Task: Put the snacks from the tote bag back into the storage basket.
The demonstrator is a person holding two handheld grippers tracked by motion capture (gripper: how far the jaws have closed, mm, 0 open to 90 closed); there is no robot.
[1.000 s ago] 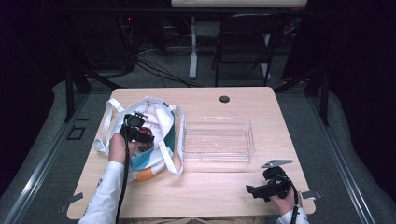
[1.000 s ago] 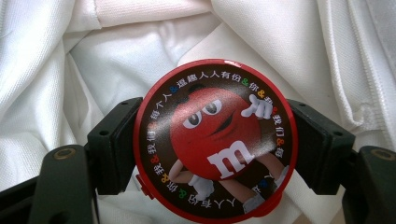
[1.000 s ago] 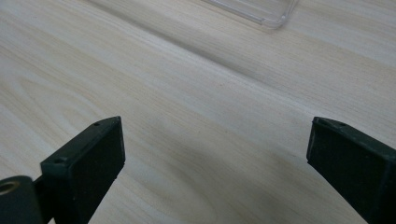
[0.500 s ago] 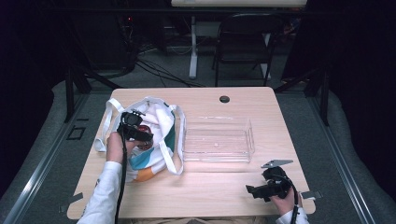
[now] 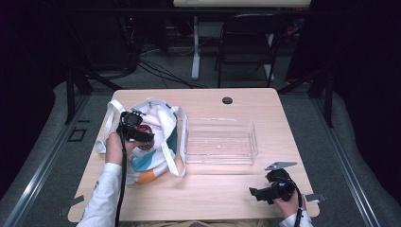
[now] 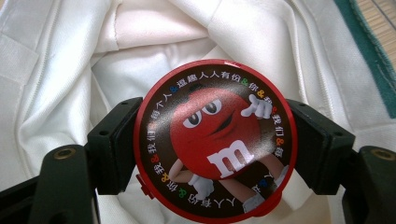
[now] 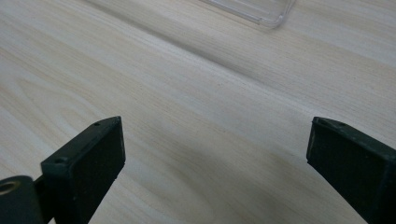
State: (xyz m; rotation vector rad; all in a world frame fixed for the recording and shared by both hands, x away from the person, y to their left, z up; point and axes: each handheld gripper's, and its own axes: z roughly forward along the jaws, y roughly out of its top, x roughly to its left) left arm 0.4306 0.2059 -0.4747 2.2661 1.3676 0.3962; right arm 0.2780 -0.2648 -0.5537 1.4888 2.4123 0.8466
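My left gripper (image 6: 215, 147) is shut on a round red candy tin (image 6: 215, 140) whose lid shows a red cartoon character ringed with printed text. It holds the tin over the open mouth of a white tote bag (image 6: 154, 42) with teal and orange trim. In the high view the left gripper (image 5: 141, 134) and the tin (image 5: 145, 129) are above the bag (image 5: 163, 120) on the left of the table. My right gripper (image 7: 215, 154) is open over bare wood, with nothing between its jaws. In the high view it (image 5: 257, 194) sits near the front right corner.
A clear plastic tray (image 5: 220, 142) lies in the middle of the light wood table (image 5: 213, 198), right of the bag; its corner (image 7: 266, 14) shows in the right gripper view. A round black grommet (image 5: 227, 100) sits near the far edge. A chair and cables lie beyond.
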